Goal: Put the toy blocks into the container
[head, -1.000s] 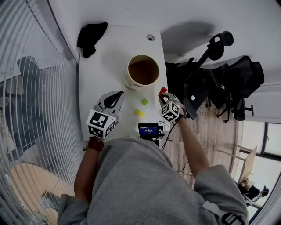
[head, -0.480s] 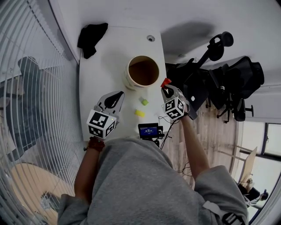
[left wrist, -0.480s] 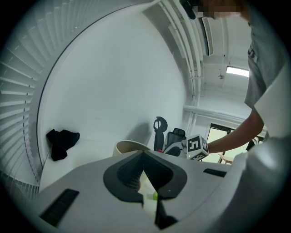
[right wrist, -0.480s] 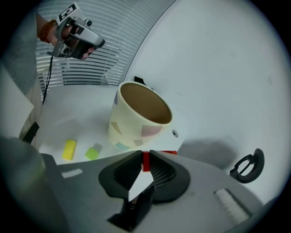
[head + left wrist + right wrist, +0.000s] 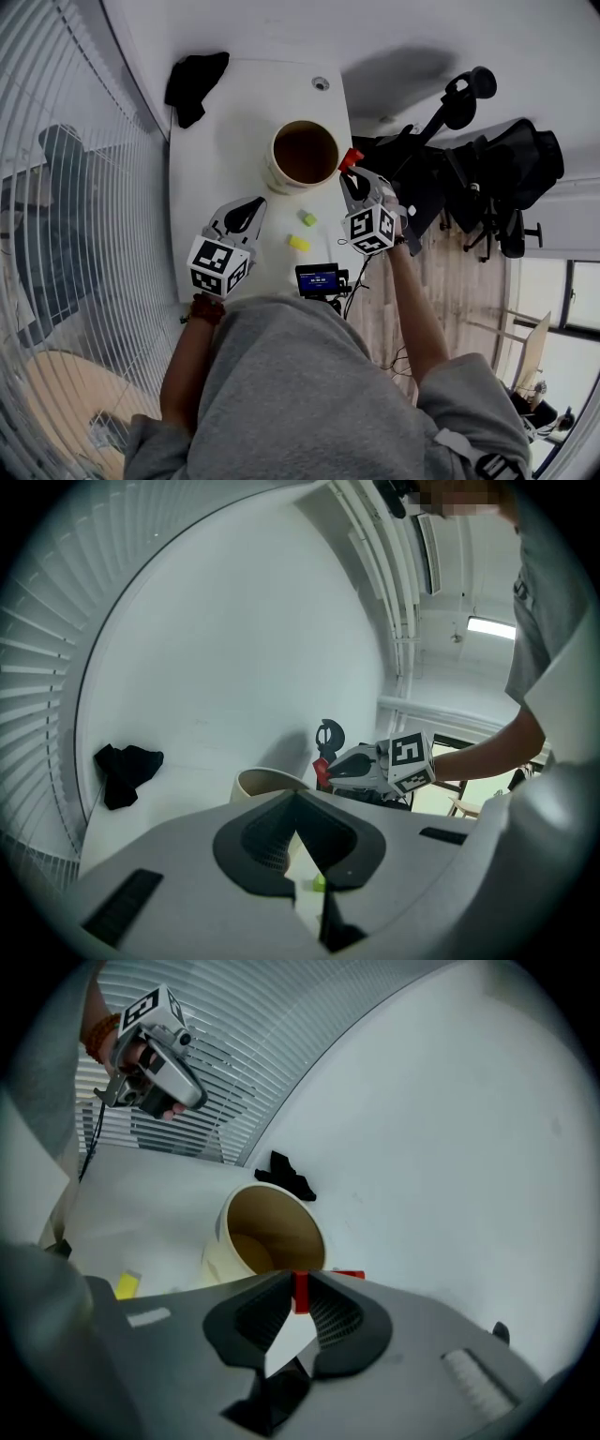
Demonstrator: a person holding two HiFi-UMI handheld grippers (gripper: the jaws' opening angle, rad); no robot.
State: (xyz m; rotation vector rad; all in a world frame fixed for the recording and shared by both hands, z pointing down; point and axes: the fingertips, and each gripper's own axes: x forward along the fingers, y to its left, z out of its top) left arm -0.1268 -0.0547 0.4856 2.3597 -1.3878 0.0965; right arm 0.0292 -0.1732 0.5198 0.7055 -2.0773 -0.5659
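**Red block held at the container's right rim; two blocks loose on the table**

Nearest the person, on the side of the container (image 5: 274, 159) that faces them, a small screen device (image 5: 319, 278) sits at the near edge of the white table (image 5: 211, 131). The left gripper (image 5: 247, 208) hovers near-left of the container, jaws clenched together with nothing between them. A yellow block (image 5: 298, 243) and, closer to the container, a green block (image 5: 307, 217) lie on bare tabletop on its near side, apart from each other and from both grippers.

The right gripper (image 5: 349, 174) grips a red block (image 5: 351, 157) between its pads, just beside the container's right rim, about where the table's right edge runs. Right of the container, past that edge, stands a cluster of black chairs (image 5: 487, 169).

The container stands upright and open, with free tabletop to its left. Beyond it are a round grommet (image 5: 321, 83) and, far-left, a black cloth (image 5: 194, 80) at the far corner. Window blinds (image 5: 66, 187) run along the table's left side.
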